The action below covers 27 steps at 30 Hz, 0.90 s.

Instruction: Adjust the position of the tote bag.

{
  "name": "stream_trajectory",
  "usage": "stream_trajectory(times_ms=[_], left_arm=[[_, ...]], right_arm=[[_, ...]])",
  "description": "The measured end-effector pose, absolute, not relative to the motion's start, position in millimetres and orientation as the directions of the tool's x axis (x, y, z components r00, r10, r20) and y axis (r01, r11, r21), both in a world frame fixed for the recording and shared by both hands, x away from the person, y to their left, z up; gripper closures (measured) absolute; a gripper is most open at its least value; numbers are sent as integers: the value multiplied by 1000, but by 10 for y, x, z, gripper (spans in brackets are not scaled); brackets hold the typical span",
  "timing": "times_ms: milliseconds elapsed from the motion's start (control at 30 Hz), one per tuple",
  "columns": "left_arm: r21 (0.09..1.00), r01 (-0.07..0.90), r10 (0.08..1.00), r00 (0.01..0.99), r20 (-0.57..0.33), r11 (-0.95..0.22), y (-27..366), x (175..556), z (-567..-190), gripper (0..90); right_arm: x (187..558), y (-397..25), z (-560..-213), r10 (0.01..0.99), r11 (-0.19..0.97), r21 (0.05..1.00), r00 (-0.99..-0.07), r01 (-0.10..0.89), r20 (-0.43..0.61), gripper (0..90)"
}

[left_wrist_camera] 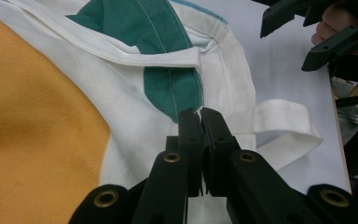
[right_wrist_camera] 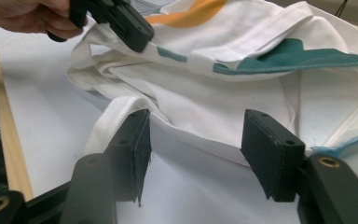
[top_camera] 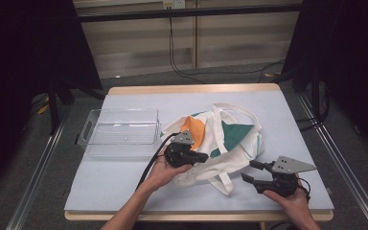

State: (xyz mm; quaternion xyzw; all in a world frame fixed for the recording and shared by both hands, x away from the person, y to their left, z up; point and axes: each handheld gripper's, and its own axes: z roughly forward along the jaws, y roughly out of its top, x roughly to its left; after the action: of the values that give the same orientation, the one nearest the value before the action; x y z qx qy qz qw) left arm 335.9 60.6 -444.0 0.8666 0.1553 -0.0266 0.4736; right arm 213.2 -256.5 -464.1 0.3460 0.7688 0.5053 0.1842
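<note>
While the crumpled white tote bag (top_camera: 220, 143) with orange and green patches lies mid-table beside a clear bin (top_camera: 120, 132), my left gripper (top_camera: 202, 156) is pinched tight on its cloth. My right gripper (top_camera: 247, 171) gapes wide, just beside a strap (right_wrist_camera: 116, 109); its own view shows nothing between the jaws.

High view looks down over the table (top_camera: 124, 191); both gripper views sit close, sharing the tote bag (left_wrist_camera: 121, 107)

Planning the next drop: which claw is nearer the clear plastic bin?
Left. The left claw sits just right of the clear plastic bin, on the tote bag; the right claw is farther right.
</note>
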Motion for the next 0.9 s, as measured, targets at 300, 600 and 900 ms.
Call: stream_trajectory(times_ms=[300,600,900], left_arm=[[822,287,249,951,-184,-492,678,3404,-4340,879],[838,273,282,948,-149,-472,800,3536,-4069,880],[851,295,329,932,-156,-435,954,3637,-4013,880]], right_arm=[[2166,-2620,-4611,733,245,906,-678,344,59,468],[2205,-2633,-4596,751,255,902,-659,348,42,481],[2248,-2650,-4583,756,263,898,-654,352,35,476]])
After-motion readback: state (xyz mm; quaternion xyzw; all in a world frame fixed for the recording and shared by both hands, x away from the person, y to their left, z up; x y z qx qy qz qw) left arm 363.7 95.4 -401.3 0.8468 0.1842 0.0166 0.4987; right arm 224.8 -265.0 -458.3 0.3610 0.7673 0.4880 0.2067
